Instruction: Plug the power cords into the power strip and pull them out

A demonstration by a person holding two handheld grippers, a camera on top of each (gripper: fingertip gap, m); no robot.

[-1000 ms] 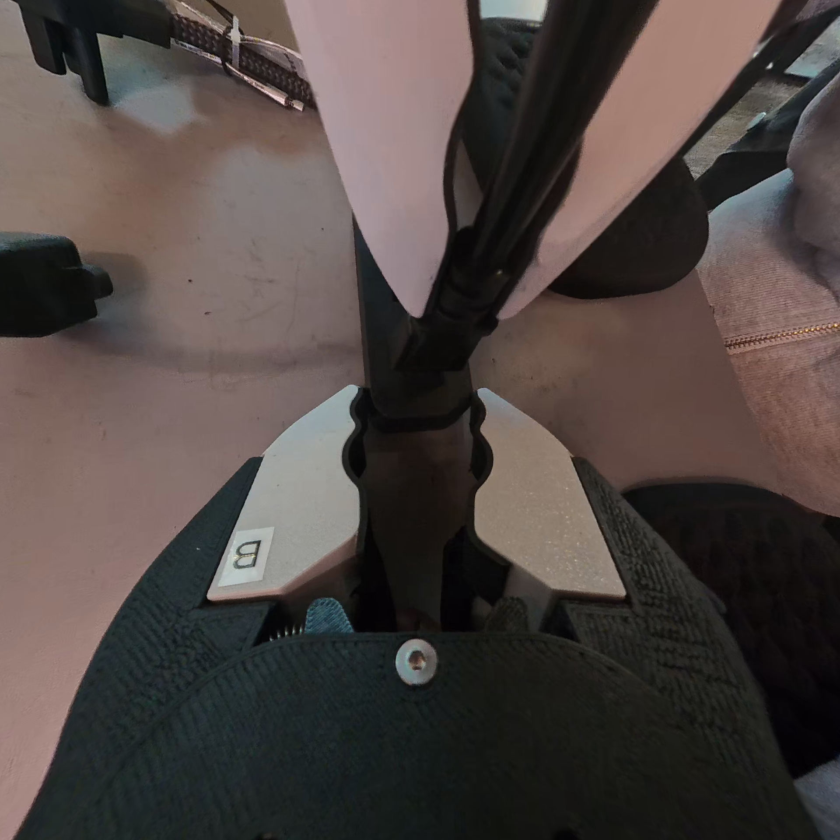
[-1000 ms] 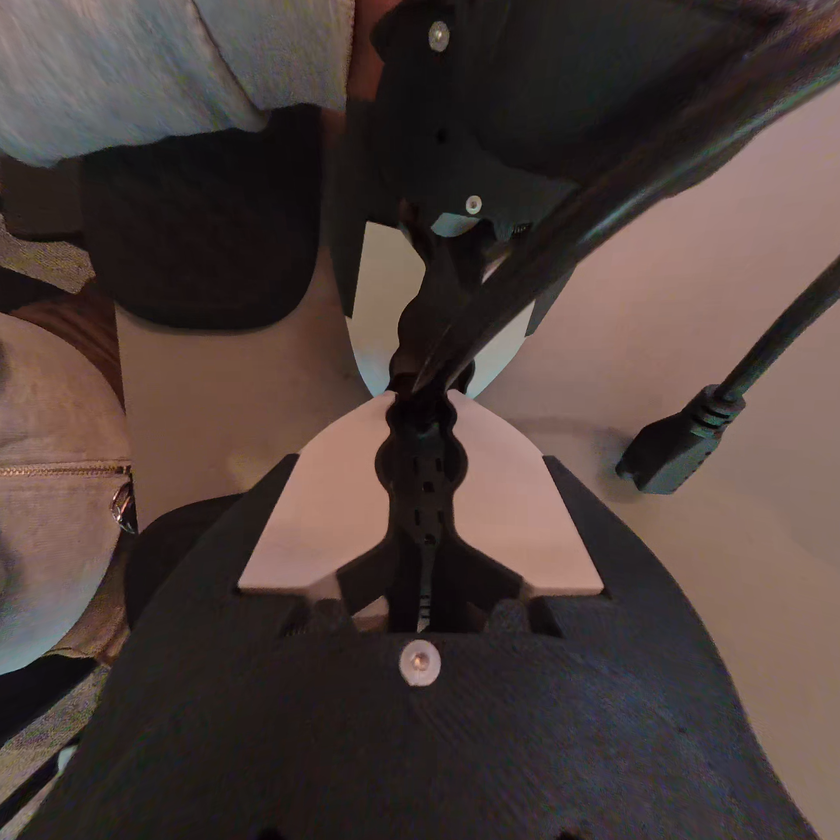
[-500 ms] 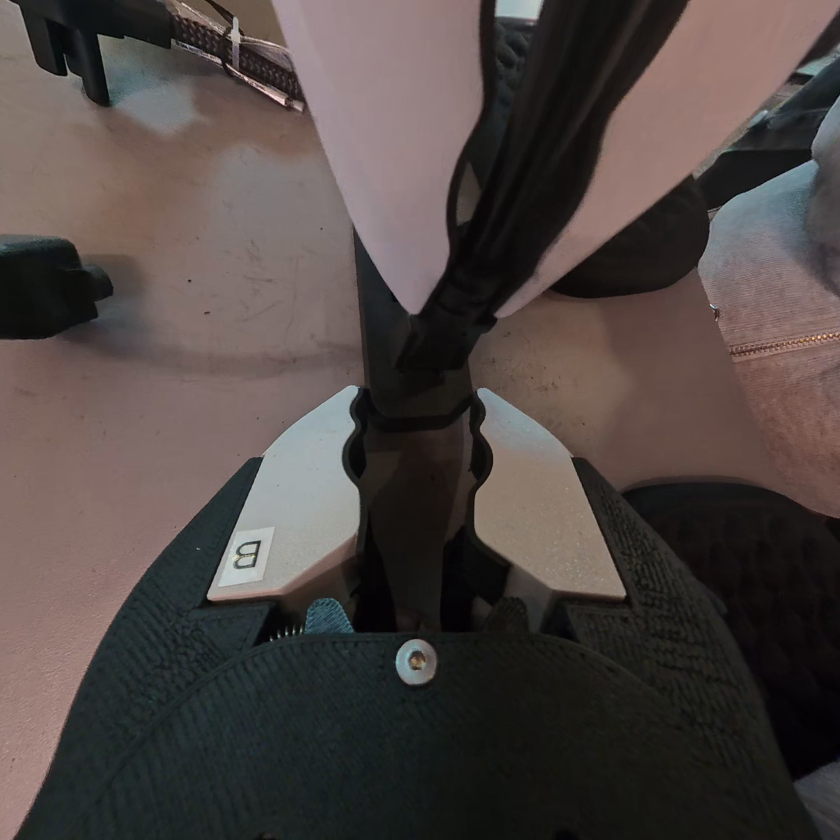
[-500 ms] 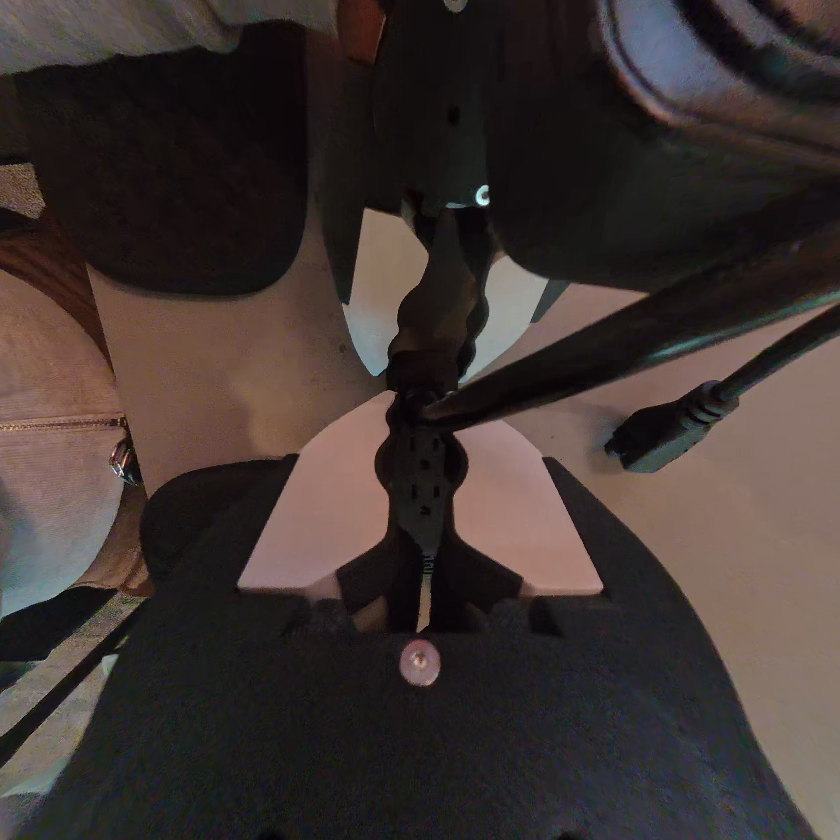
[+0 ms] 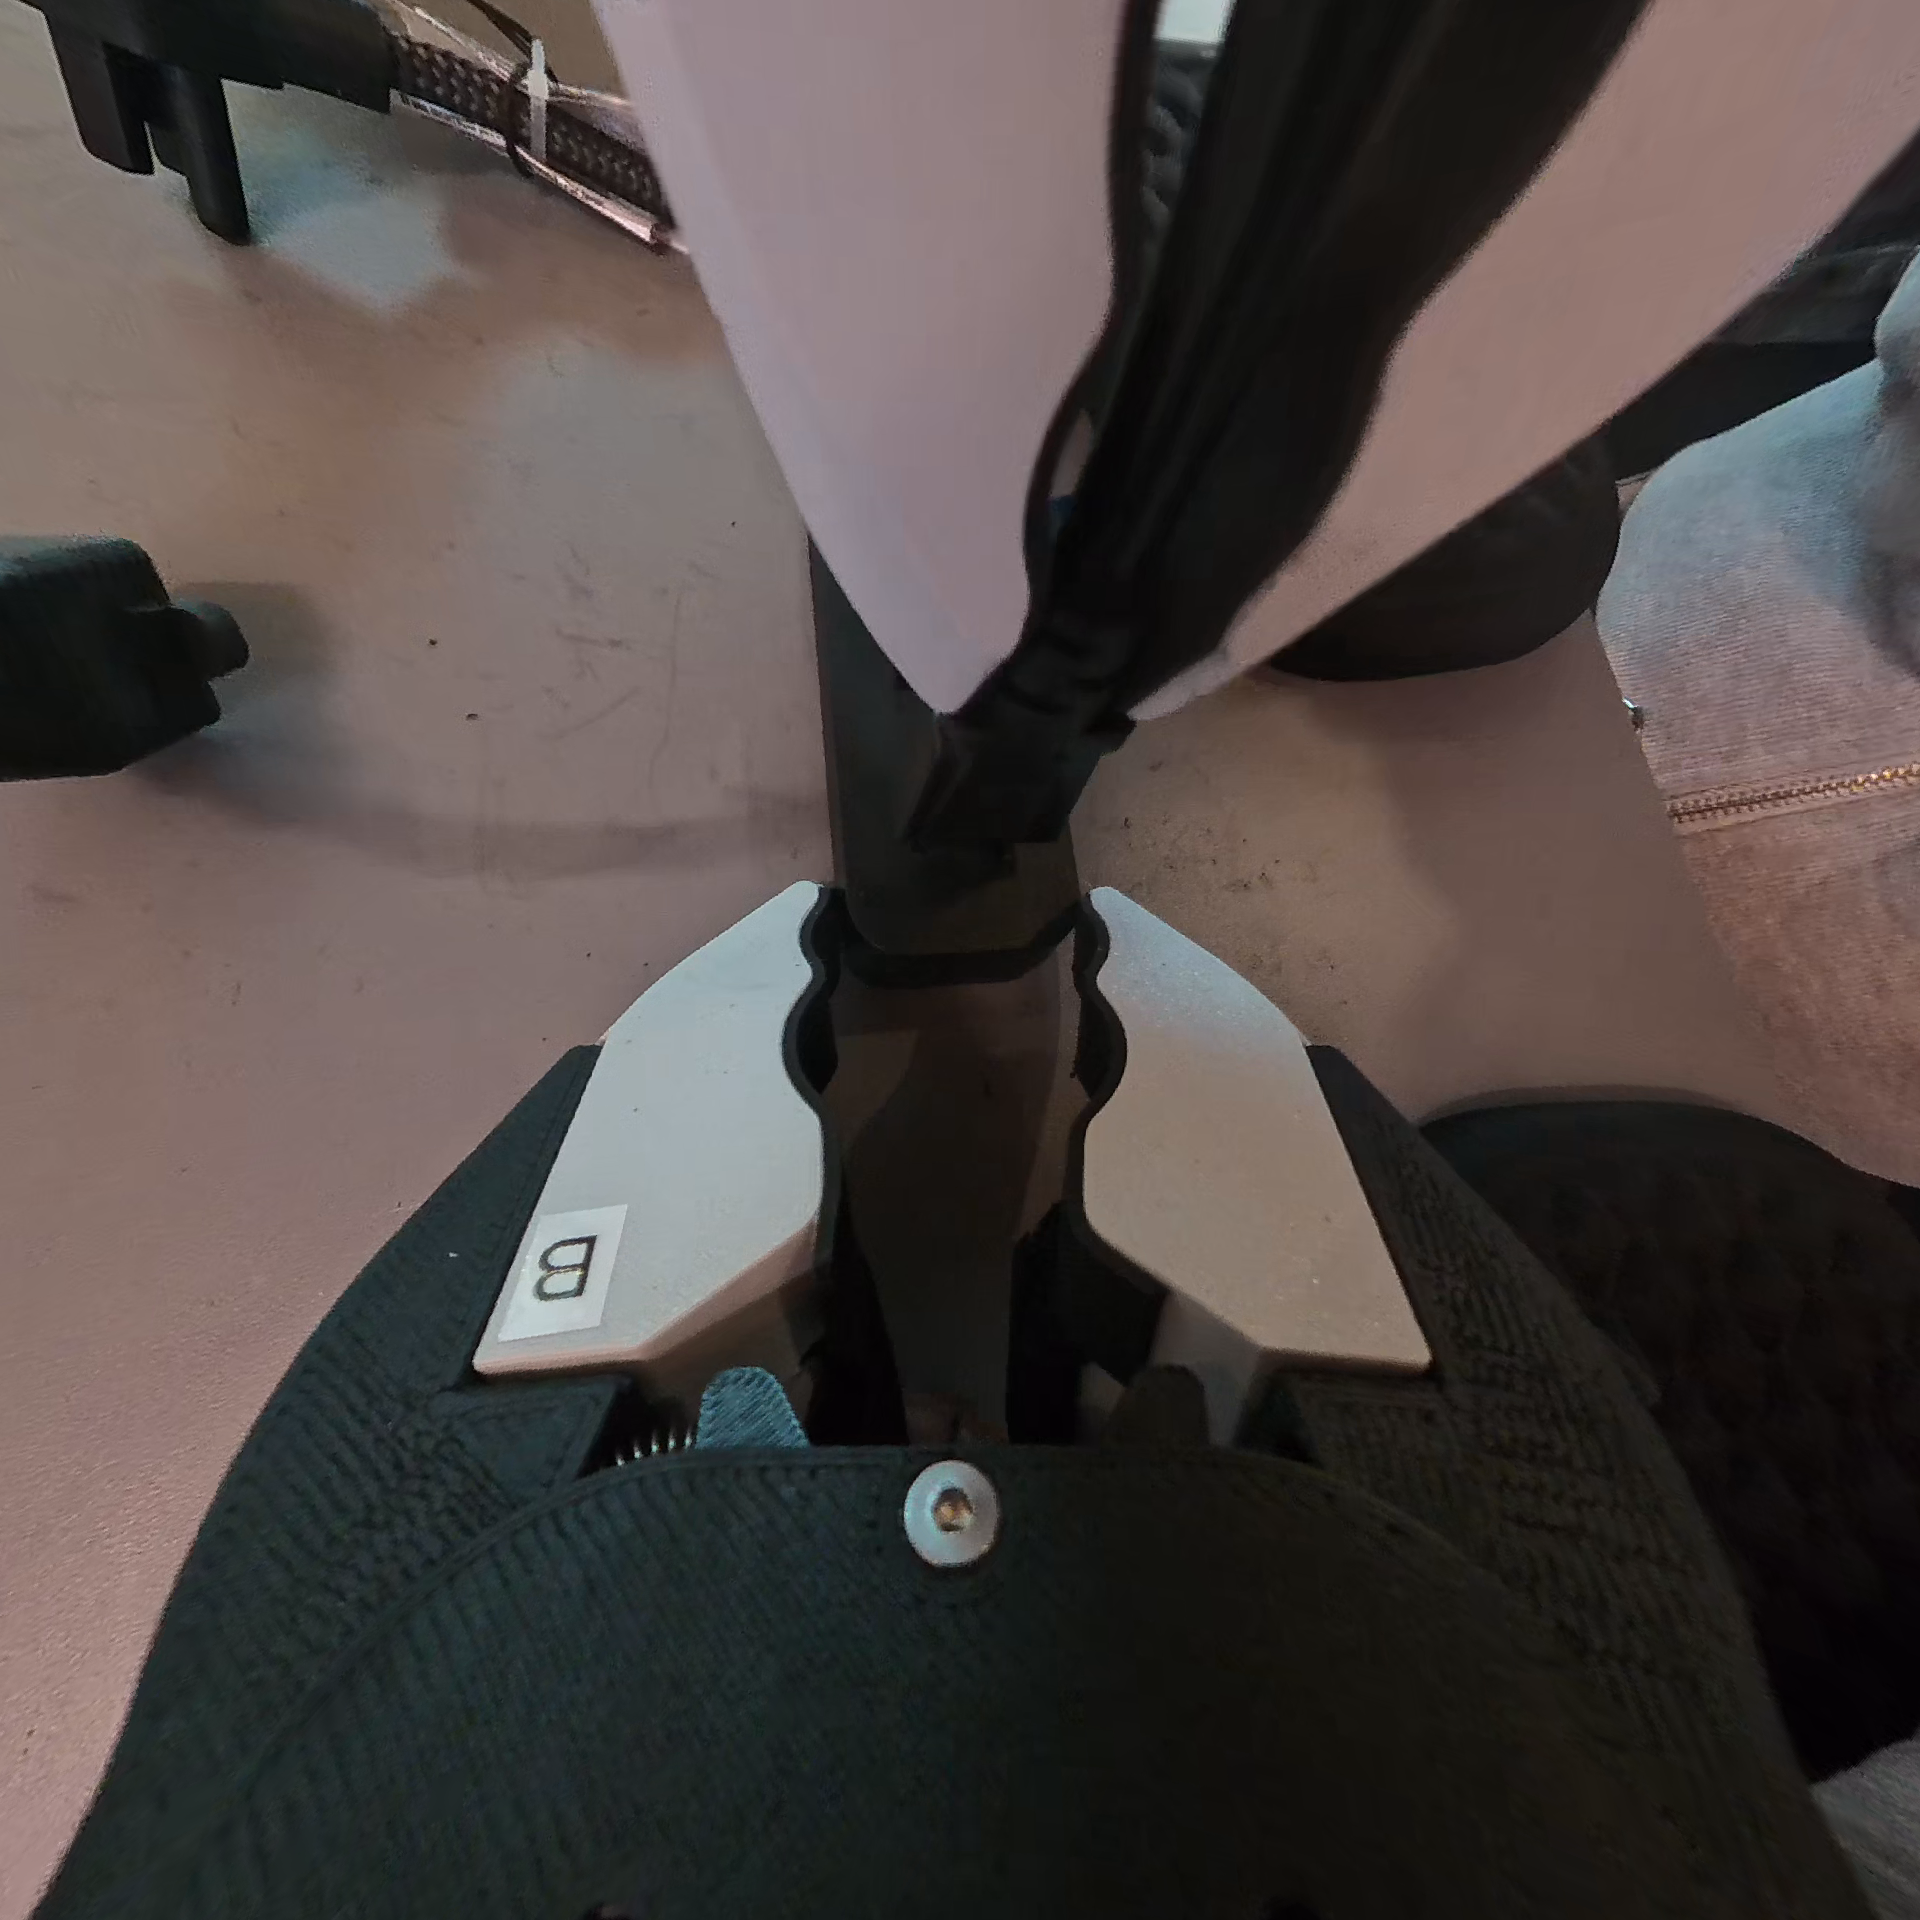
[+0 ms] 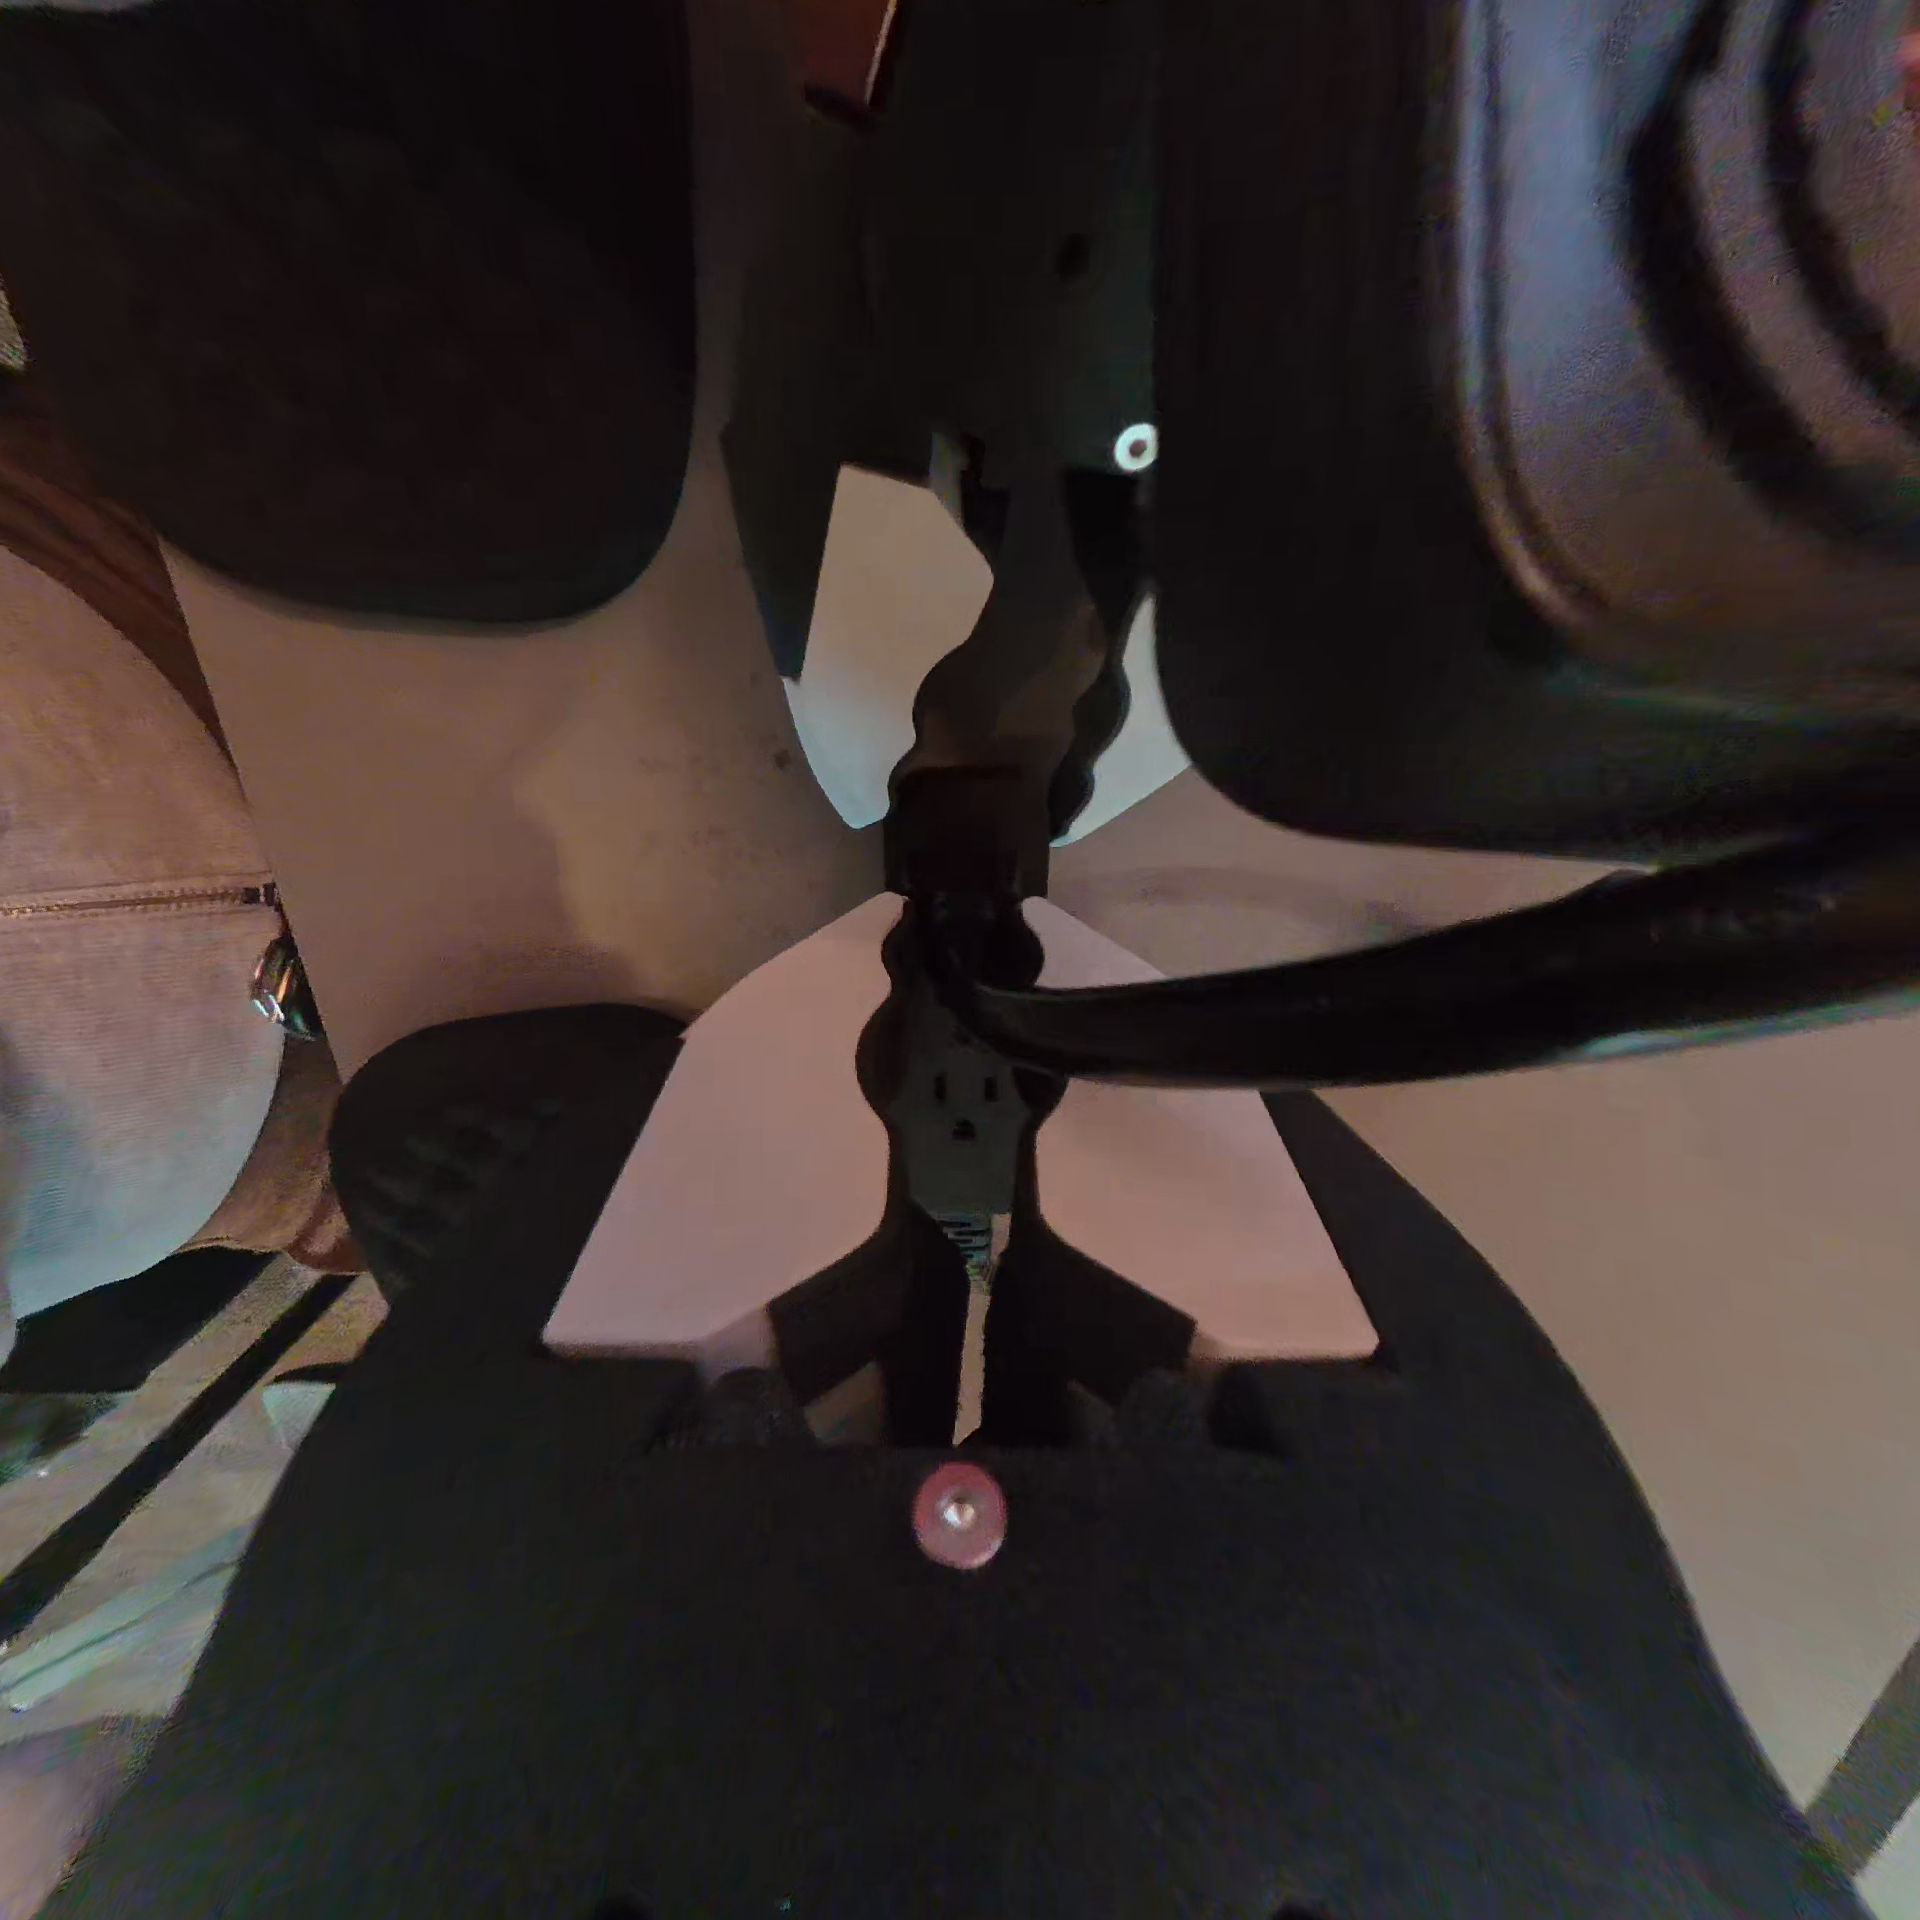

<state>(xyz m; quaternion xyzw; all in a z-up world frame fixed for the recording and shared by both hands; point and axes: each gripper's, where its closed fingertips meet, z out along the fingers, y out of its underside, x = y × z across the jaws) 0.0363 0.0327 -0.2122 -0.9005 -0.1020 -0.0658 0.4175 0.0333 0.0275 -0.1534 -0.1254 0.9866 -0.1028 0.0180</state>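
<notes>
Two grippers are seen, facing each other tip to tip over a pale scuffed floor. One black power strip is held between them, lying along the line from one gripper to the other.

The left gripper is seen with its two pale fingers set against the sides of the power strip's end, clamped on it. The right gripper is closed at its tips on one black plug, which sits on the strip's upper face; whether the plug is fully seated cannot be told. One cord is seen running from this plug off to the right. One free socket is counted on the strip between the right fingers.

In the left wrist view, the right gripper's two pale fingers are seen from the front, pinching the plug.

One further black plug lies apart at the left edge. One braided cable with one white tie lies at the far left.
</notes>
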